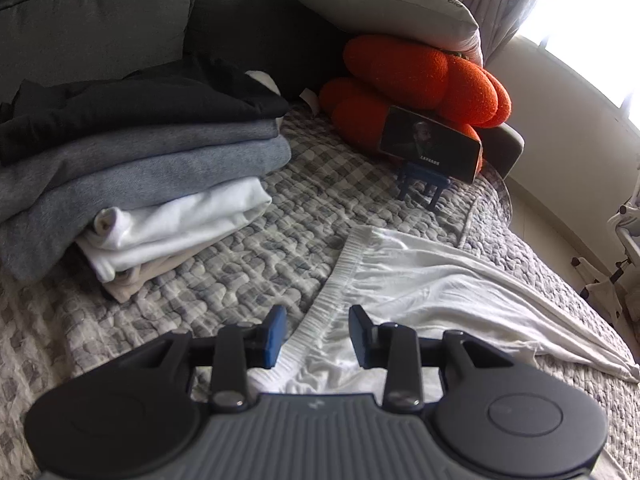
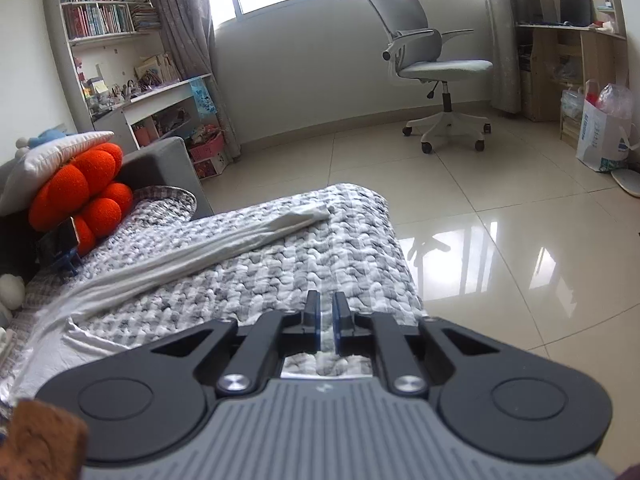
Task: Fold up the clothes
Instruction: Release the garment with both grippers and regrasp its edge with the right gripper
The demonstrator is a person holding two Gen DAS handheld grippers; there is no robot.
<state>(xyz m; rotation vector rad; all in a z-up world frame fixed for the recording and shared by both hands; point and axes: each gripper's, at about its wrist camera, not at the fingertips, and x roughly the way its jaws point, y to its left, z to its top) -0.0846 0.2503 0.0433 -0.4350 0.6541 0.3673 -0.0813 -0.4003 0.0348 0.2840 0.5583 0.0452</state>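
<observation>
White trousers (image 1: 420, 280) lie spread on the quilted checked bedcover (image 1: 260, 248), elastic waistband (image 1: 340, 276) toward me. My left gripper (image 1: 317, 330) hovers open right over the waistband, which runs between its blue pads. In the right wrist view the same trousers (image 2: 192, 264) stretch away as a long narrow leg toward the bed's far corner. My right gripper (image 2: 326, 322) hangs over the bedcover (image 2: 320, 248) to the right of the leg, its jaws nearly together with only a narrow gap and nothing between them.
A stack of folded clothes (image 1: 140, 168), black, grey and white, sits at the left. An orange cushion (image 1: 420, 80), a phone on a blue stand (image 1: 432, 144) and a grey pillow (image 1: 380, 4) stand behind. Beyond the bed edge lie a tiled floor (image 2: 500, 220) and an office chair (image 2: 432, 64).
</observation>
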